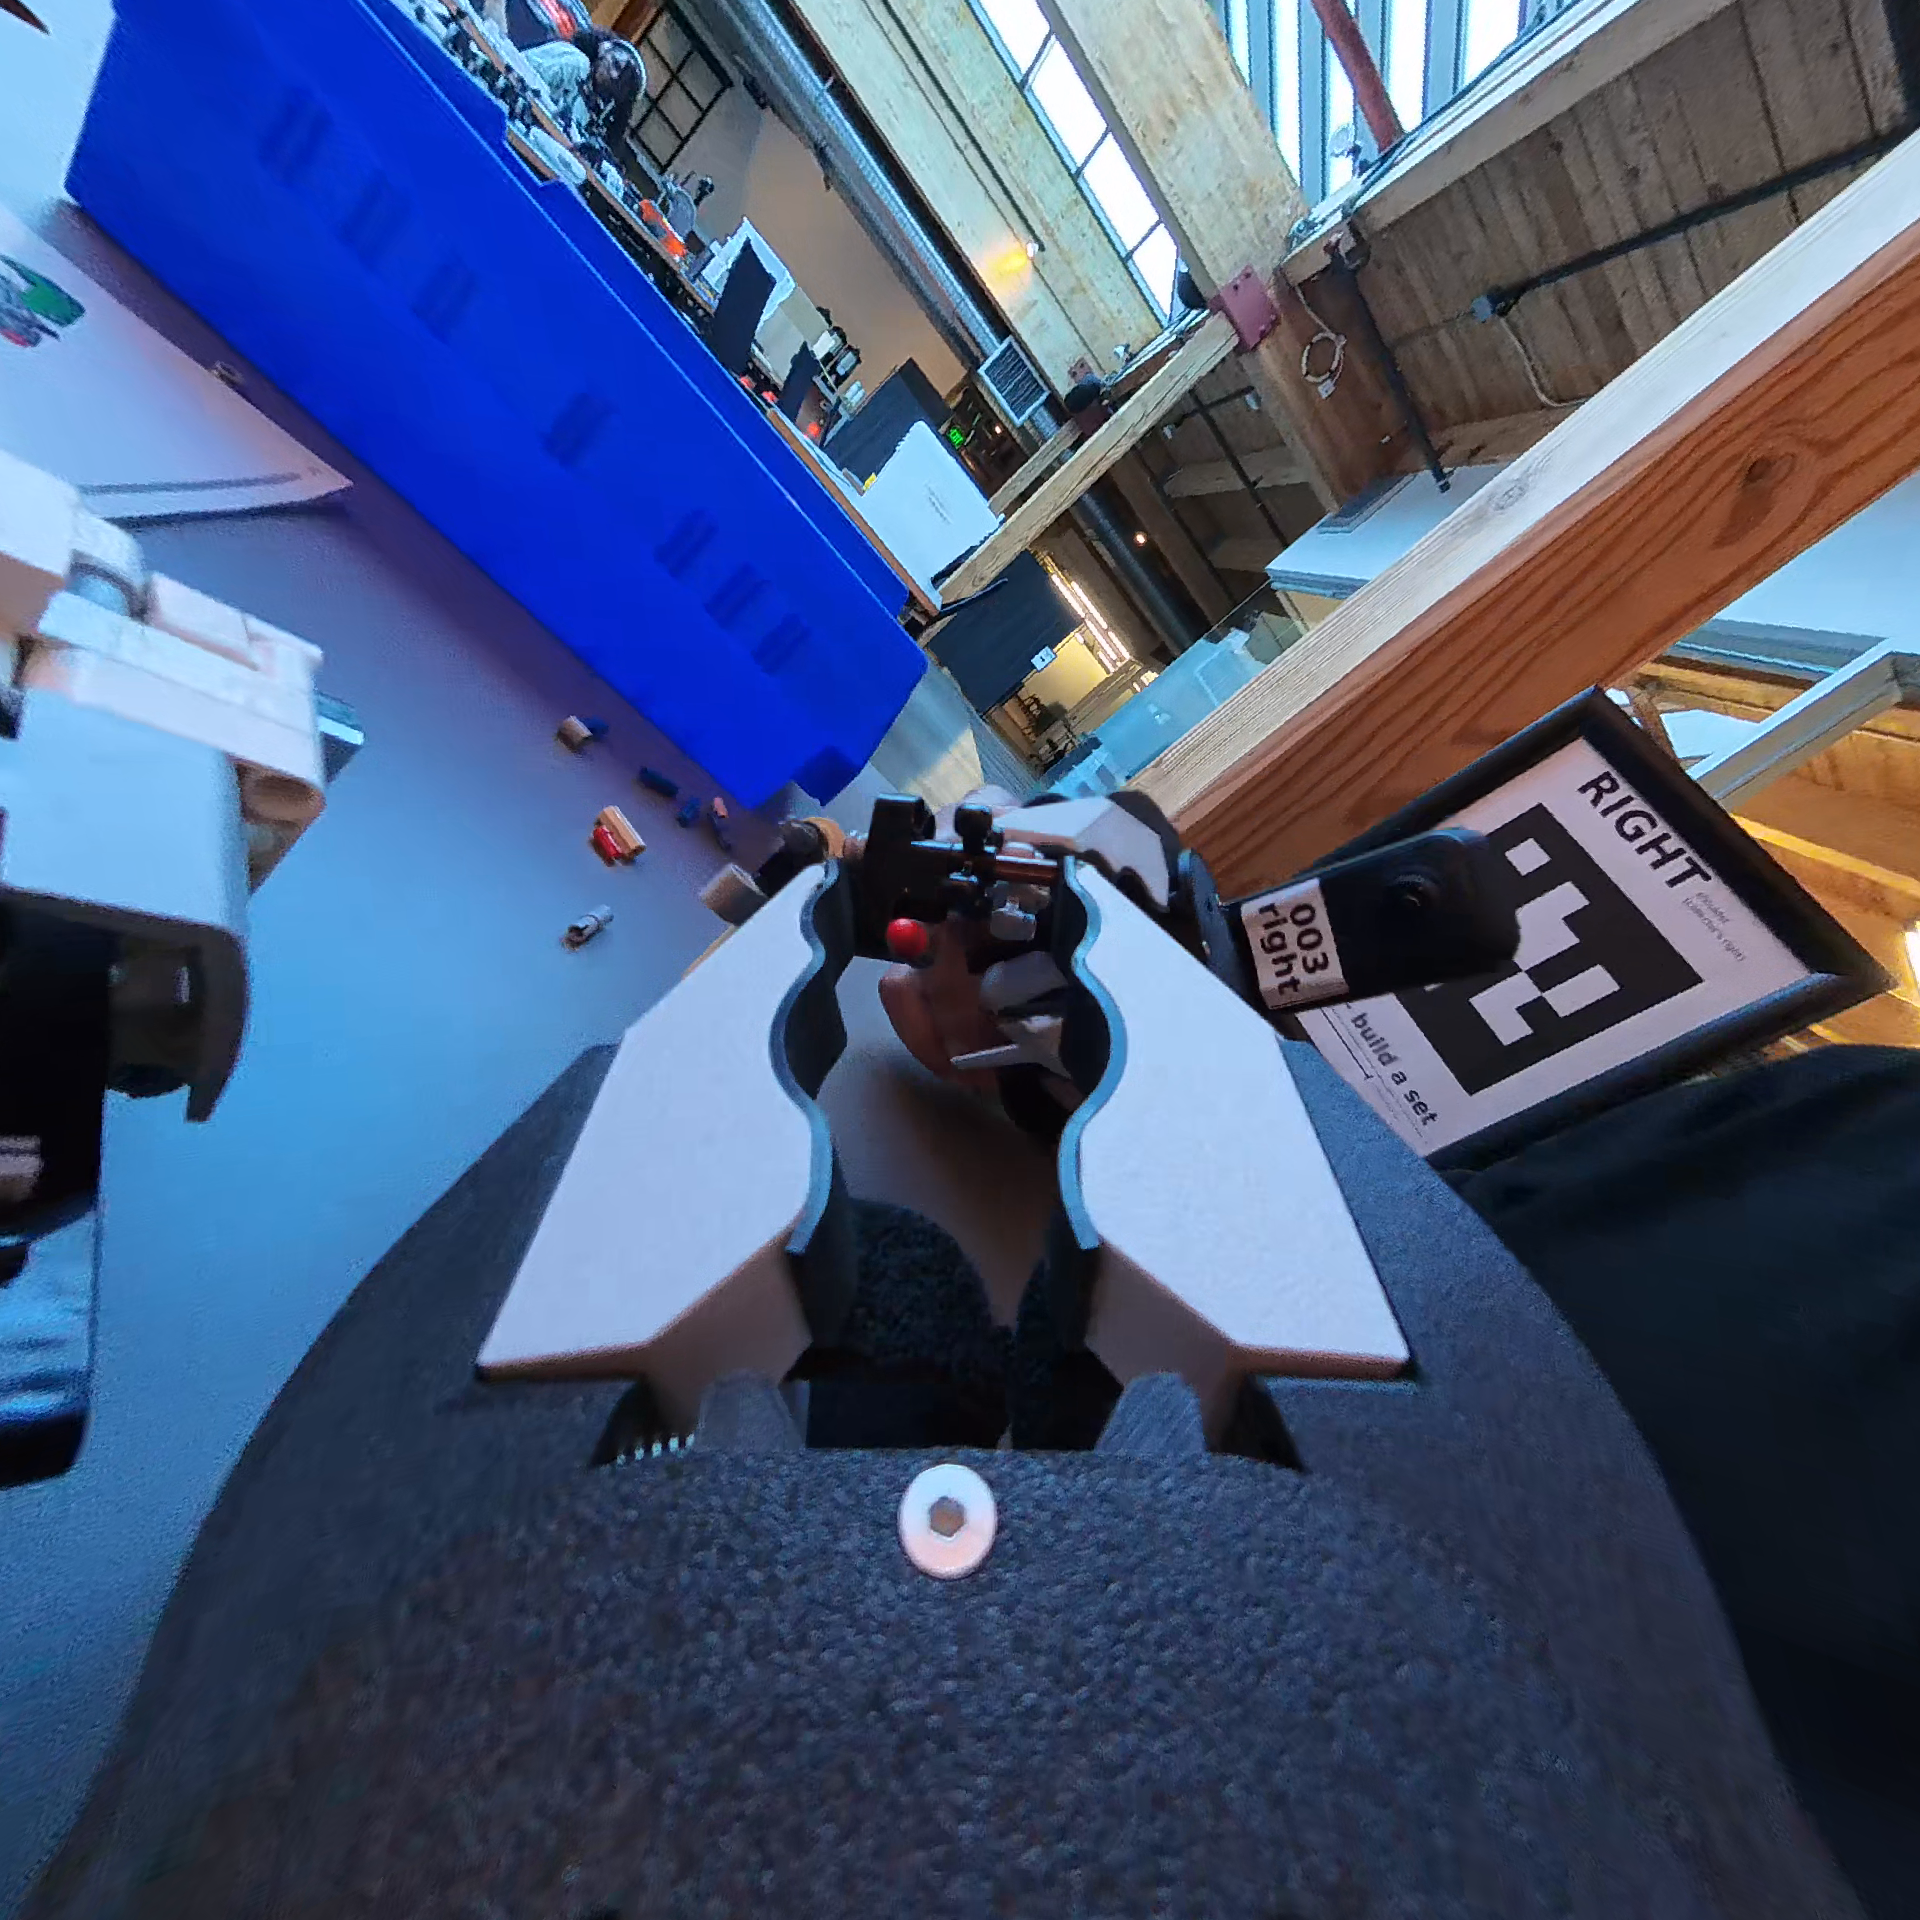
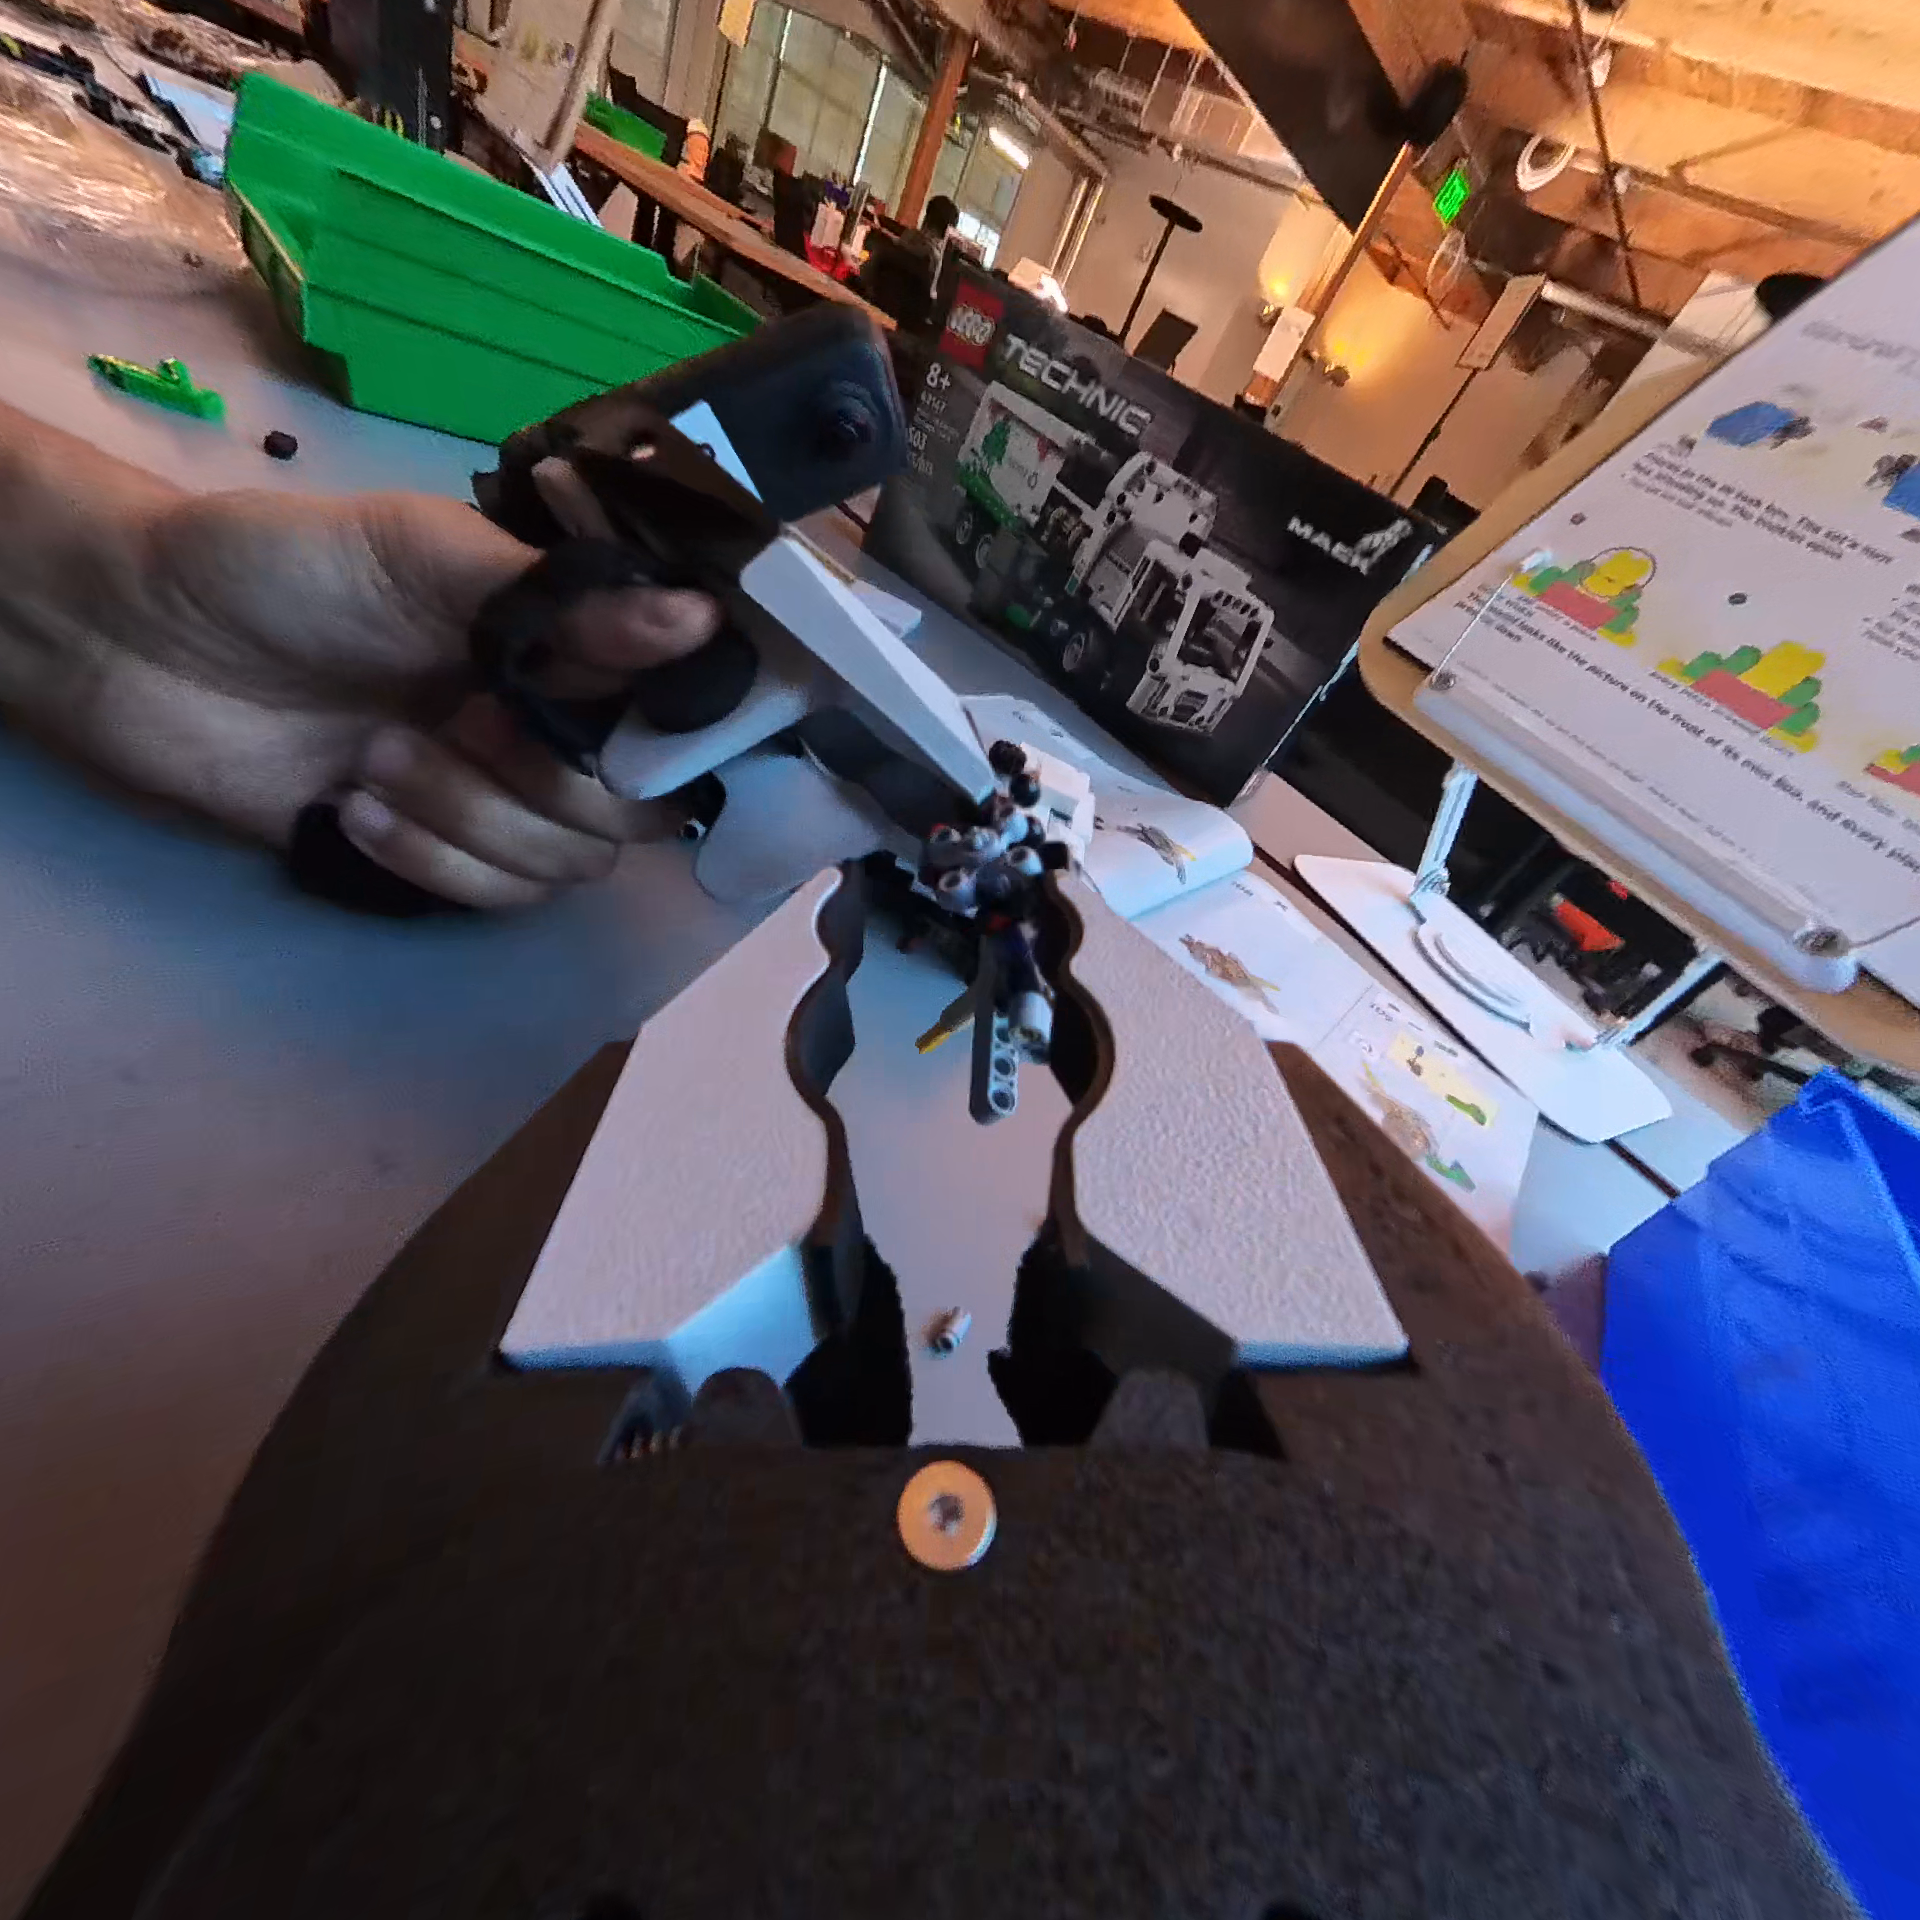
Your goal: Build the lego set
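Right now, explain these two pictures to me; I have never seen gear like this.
No robot here: a person holds two hand-gripped pincer tools, each with a camera looking along its two white fingers. One picture comes from the left gripper, the other from the right gripper. Both grippers are closed on the same small black and grey lego assembly, held above the grey table. In the right view, the person's hand grips the left tool. On the table lie a big blue plastic bin, a green plastic bin, the dark cardboard set box, open instruction booklets and loose small pieces.
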Demonstrator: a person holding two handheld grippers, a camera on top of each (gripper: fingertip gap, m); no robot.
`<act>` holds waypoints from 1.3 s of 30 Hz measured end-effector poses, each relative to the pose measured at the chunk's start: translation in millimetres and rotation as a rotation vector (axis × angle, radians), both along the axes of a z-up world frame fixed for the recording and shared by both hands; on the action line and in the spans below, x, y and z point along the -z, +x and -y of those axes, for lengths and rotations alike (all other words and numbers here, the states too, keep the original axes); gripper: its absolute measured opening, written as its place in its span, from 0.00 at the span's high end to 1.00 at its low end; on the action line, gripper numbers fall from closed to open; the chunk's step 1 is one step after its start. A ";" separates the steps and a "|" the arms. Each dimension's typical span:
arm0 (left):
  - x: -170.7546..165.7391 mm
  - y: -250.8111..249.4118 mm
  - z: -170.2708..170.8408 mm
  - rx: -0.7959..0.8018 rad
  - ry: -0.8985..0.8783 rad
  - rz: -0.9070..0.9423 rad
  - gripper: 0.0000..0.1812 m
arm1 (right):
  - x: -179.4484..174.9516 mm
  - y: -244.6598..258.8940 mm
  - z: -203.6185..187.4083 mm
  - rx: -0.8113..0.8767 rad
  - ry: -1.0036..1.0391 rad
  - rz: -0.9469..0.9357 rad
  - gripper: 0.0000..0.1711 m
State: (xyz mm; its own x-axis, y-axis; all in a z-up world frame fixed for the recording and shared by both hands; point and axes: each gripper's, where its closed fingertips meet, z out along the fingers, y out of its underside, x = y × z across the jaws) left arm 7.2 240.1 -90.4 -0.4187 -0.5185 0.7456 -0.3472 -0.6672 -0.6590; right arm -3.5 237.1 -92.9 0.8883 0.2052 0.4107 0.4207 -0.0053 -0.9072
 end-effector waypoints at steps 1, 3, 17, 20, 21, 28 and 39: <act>-0.3 -1.0 1.5 0.007 0.000 0.001 0.80 | -1.7 -2.2 0.5 -0.001 0.016 0.014 0.81; 0.5 -2.6 5.1 0.028 0.006 -0.005 0.80 | -1.0 -4.3 1.1 -0.011 0.022 0.035 0.81; 7.9 -11.5 23.3 0.200 0.074 -0.038 0.81 | 1.2 -13.5 21.9 -0.201 -0.021 -0.051 0.88; 7.8 -12.5 23.6 0.214 0.094 -0.030 0.81 | 0.8 -15.3 21.7 -0.210 -0.019 -0.060 0.87; 8.4 -12.6 24.1 0.217 0.099 -0.031 0.81 | 1.7 -14.7 21.2 -0.204 -0.019 -0.052 0.87; 11.3 -14.5 32.7 0.245 0.151 -0.031 0.81 | 7.8 -13.8 17.7 -0.176 -0.038 -0.011 0.84; 5.4 -12.2 17.6 0.174 0.138 -0.001 0.81 | -19.1 11.6 22.2 -0.189 -0.031 -0.412 0.86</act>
